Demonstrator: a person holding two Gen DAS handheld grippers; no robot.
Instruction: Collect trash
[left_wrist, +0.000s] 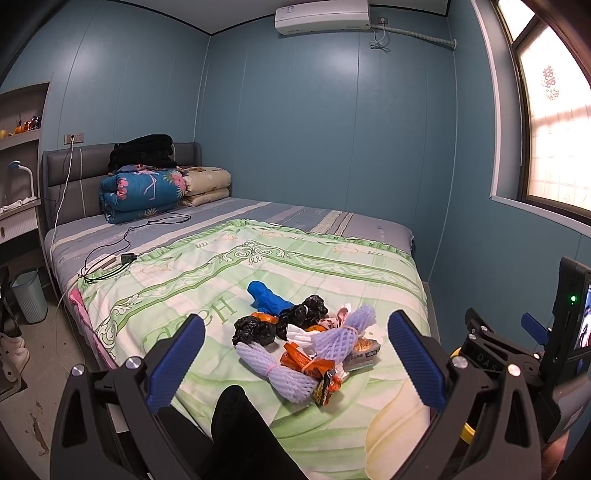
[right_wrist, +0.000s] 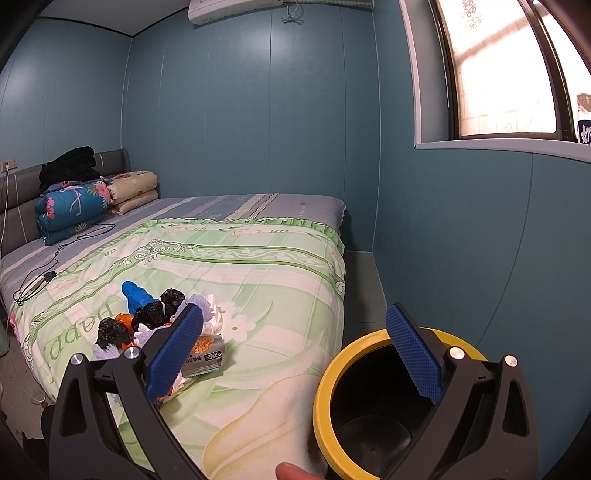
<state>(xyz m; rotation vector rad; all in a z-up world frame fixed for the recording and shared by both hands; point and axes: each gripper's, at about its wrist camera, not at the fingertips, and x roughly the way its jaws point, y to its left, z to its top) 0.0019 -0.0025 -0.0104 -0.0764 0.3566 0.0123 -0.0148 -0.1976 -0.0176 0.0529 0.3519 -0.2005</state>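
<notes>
A heap of trash lies on the green quilt: a blue bag, two black bags, purple foam nets, an orange wrapper and a small box. My left gripper hangs open just short of the heap, which shows between its blue fingers. My right gripper is open too, to the right of the same heap. Its right finger stands over the rim of a black bin with a yellow rim. A fingertip shows below.
Folded quilts and black clothing are stacked at the headboard. Black cables with a charger lie on the bed's left side. A pale blue wastebasket stands on the floor at left. The blue wall and a window are on the right.
</notes>
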